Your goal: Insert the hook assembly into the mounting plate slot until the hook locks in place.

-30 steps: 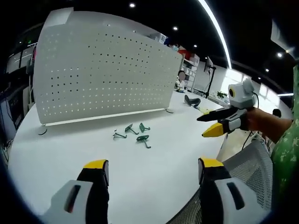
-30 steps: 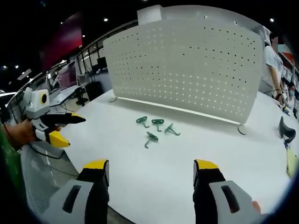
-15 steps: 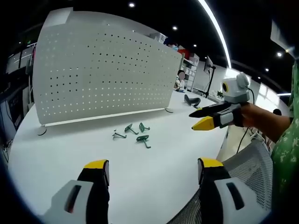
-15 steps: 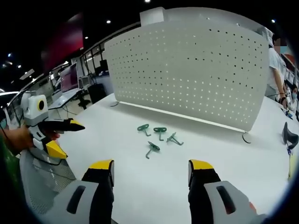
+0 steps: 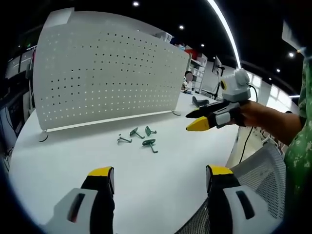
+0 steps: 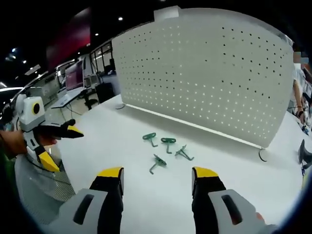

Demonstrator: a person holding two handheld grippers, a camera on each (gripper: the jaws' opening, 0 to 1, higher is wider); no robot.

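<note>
1. The right hand-held gripper (image 6: pixel 157 179) is released, jaws spread and empty. Four green hooks (image 6: pixel 165 149) lie on the white tabletop (image 6: pixel 122 131) just ahead of its tips, none picked up yet.
2. The left hand-held gripper (image 5: pixel 158 180) is also released and empty, with the hooks (image 5: pixel 139 137) farther ahead of it and the perforated mounting plate (image 5: pixel 105 78) standing upright beyond them.
3. The step in hand looks like the reach: lower the right jaws over the nearest hook (image 6: pixel 156 163), which sits almost between the tips.
4. Grasp it by the shank, leaving the insertion end free to meet a plate hole.
5. The hooks look thin and bent, each with a flat rounded head, so they may skid on the smooth tabletop; close squarely.
6. The plate (image 6: pixel 209 73) is a curved white sheet with regular rows of small holes, resting on small feet.
</note>
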